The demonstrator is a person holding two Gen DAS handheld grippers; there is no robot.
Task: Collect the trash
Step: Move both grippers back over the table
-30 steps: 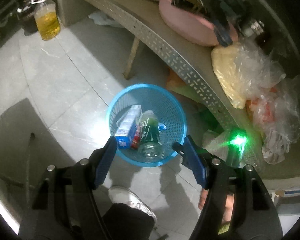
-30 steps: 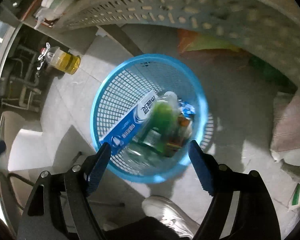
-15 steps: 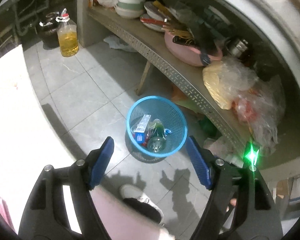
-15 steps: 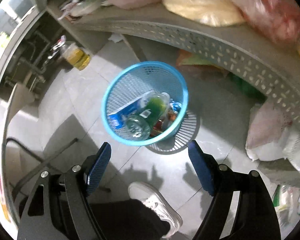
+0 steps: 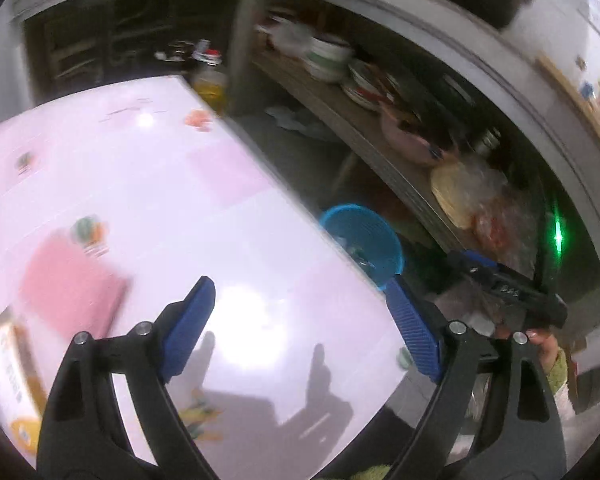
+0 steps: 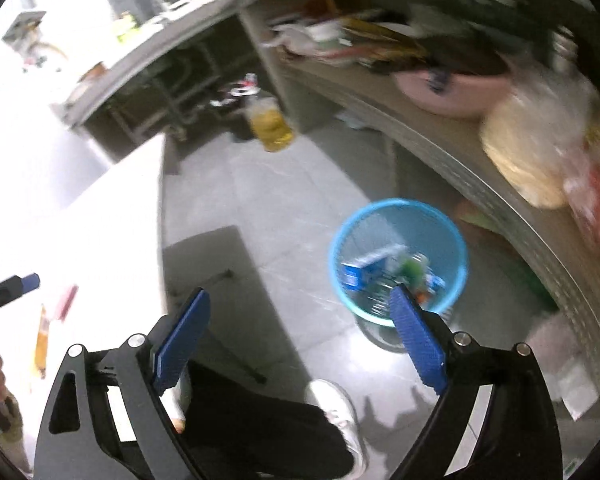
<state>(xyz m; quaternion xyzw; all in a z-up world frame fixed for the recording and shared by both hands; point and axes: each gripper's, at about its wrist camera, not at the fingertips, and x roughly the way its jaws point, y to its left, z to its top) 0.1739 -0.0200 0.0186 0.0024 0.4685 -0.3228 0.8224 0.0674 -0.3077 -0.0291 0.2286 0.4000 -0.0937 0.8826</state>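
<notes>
A blue mesh trash basket (image 6: 398,256) stands on the grey floor beside a shelf; it holds a blue-and-white box (image 6: 366,266), a green bottle and other trash. It also shows in the left wrist view (image 5: 364,244), past the table edge. My left gripper (image 5: 300,328) is open and empty above a white table (image 5: 140,216). My right gripper (image 6: 300,340) is open and empty above the floor, up and left of the basket. The right gripper also shows in the left wrist view (image 5: 508,288).
On the table lie a pink sheet (image 5: 72,288), a carton (image 5: 8,368) and small printed pieces. A cluttered shelf (image 6: 460,128) holds a pink basin (image 6: 452,88), dishes and plastic bags. An oil bottle (image 6: 270,122) stands on the floor. My shoe (image 6: 336,408) is below.
Both grippers have risen and pulled back from the basket, which now looks smaller. The left view has swung onto the white table. Both stay open.
</notes>
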